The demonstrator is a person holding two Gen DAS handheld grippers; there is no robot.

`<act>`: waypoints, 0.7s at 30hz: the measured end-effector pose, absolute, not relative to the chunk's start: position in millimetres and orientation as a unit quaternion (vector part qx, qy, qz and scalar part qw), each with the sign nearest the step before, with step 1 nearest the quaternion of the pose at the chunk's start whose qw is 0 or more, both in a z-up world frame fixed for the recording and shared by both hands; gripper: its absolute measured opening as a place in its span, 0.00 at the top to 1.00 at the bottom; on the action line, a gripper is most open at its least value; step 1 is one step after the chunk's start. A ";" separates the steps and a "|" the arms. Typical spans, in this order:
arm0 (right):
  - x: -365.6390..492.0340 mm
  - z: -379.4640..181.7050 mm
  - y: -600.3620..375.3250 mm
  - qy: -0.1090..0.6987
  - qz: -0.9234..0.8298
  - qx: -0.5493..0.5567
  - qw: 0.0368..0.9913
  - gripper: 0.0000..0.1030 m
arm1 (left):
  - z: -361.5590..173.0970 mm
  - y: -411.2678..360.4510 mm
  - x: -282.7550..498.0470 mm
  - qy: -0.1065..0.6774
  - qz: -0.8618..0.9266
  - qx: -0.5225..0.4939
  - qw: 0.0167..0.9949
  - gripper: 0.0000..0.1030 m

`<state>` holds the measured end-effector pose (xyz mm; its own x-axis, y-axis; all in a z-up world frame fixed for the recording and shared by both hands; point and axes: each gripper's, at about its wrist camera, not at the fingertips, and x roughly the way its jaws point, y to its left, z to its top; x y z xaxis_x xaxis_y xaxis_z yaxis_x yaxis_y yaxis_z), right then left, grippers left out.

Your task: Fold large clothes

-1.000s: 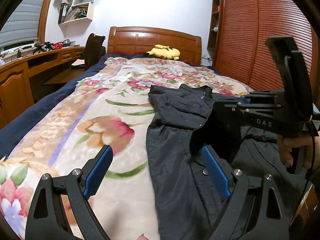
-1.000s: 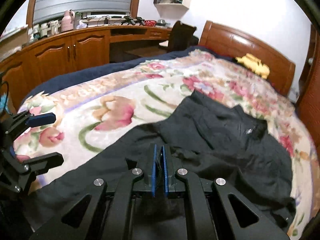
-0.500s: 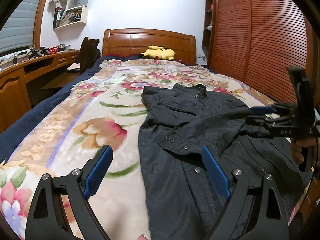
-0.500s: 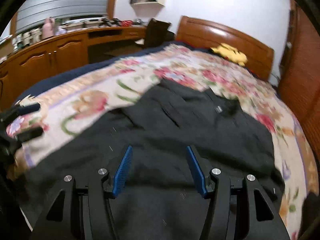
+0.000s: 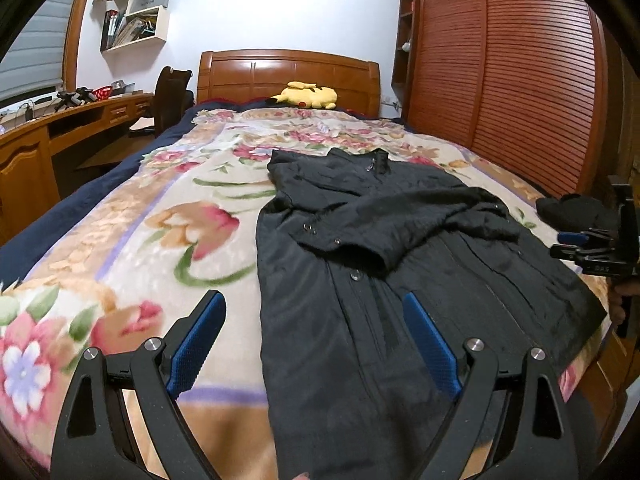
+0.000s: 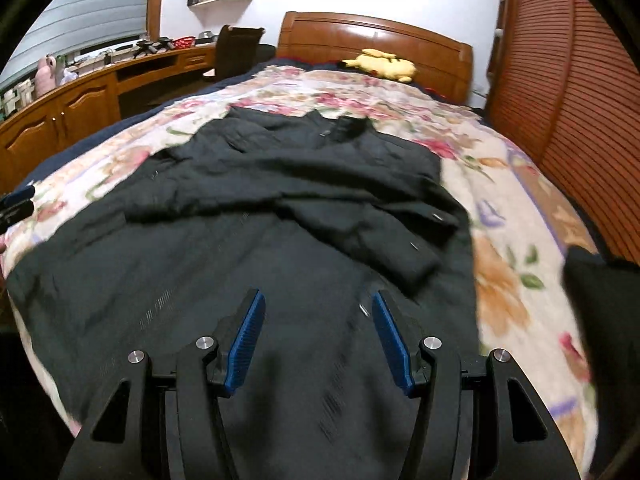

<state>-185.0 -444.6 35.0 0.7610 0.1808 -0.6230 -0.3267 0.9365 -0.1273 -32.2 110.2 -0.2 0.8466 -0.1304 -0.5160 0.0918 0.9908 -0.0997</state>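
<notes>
From the left wrist, the left tool [image 5: 314,344] hangs spread over the black jacket [image 5: 400,256] lying flat on the floral bed [image 5: 132,216], while from the right wrist the right tool [image 6: 318,336], pads also apart, hovers above its hem.

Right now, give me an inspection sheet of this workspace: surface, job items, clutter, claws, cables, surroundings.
Surface: bed with floral blanket, wooden headboard.
Job's things: black jacket spread flat, one sleeve folded across the chest.
Clutter: yellow plush toy by the headboard; dark bundle at the bed's edge.
Claws: left claw open over the jacket's edge; right claw open above the jacket; neither holds anything.
Cables: nothing seen.
Surroundings: wooden desk, chair, wall shelf, louvred wardrobe doors.
</notes>
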 end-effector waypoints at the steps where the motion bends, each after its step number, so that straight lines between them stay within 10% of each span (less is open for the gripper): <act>1: -193.2 34.6 -450.0 0.319 0.133 -0.115 0.932 0.44 | -0.1 109.1 -36.8 0.272 -0.058 -0.037 0.960 0.12; 21: -270.4 41.7 -490.2 0.323 0.095 -0.087 0.938 0.44 | -18.9 109.3 -80.5 0.314 -0.036 -0.013 0.949 0.12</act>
